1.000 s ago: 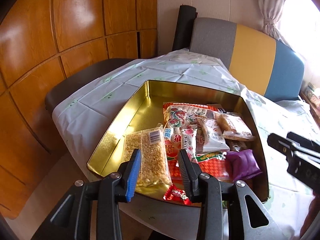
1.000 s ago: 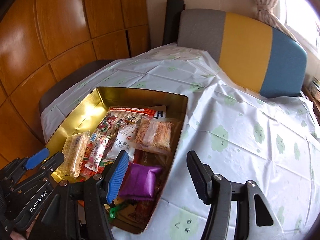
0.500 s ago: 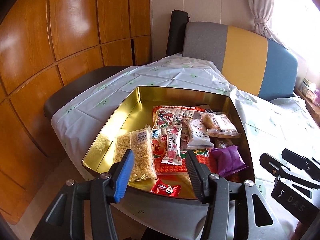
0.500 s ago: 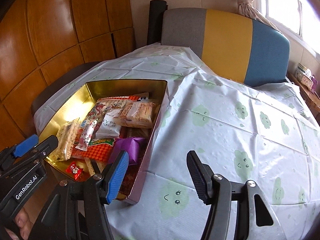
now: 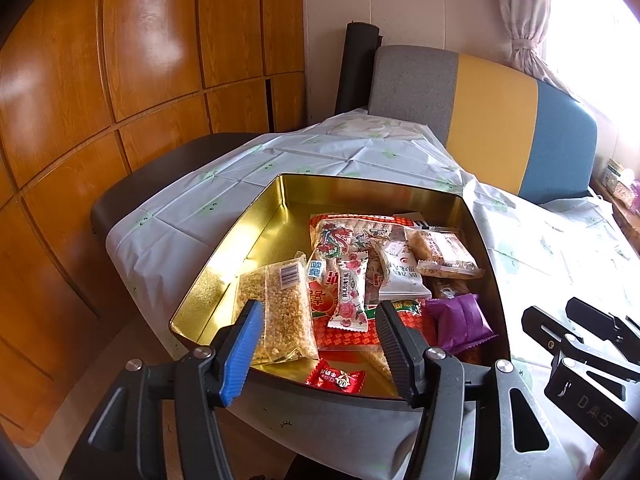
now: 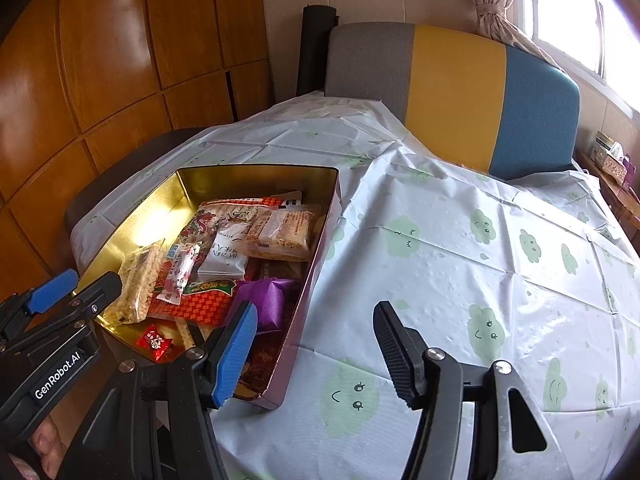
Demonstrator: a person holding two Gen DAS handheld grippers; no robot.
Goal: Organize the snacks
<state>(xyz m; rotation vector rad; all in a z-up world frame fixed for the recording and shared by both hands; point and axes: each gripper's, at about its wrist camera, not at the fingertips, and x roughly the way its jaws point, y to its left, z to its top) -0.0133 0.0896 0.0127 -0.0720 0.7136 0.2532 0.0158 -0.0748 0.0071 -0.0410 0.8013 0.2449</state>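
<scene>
A gold tin box (image 5: 256,236) (image 6: 168,196) sits at the table's left edge and holds several snack packs. Among them are a clear bag of yellow grains (image 5: 286,312) (image 6: 138,284), a purple pack (image 5: 460,320) (image 6: 268,300), a small red candy (image 5: 335,377) (image 6: 154,342), a rose-print bar (image 5: 352,292) and a cereal bar (image 5: 444,254) (image 6: 284,232). My left gripper (image 5: 320,344) is open and empty, just before the tin's near rim. My right gripper (image 6: 316,352) is open and empty over the tablecloth, beside the tin's right wall.
The table wears a white cloth with green cloud faces (image 6: 480,260). A grey, yellow and blue sofa back (image 6: 456,88) stands behind it, a dark chair (image 5: 160,172) at the left, wood panelling (image 5: 120,80) beyond. The tin overhangs the table's near-left edge.
Both grippers have drawn back and up from the tin, so more of the table and room shows. The left gripper's fingers have spread wider. The snacks have not moved.
</scene>
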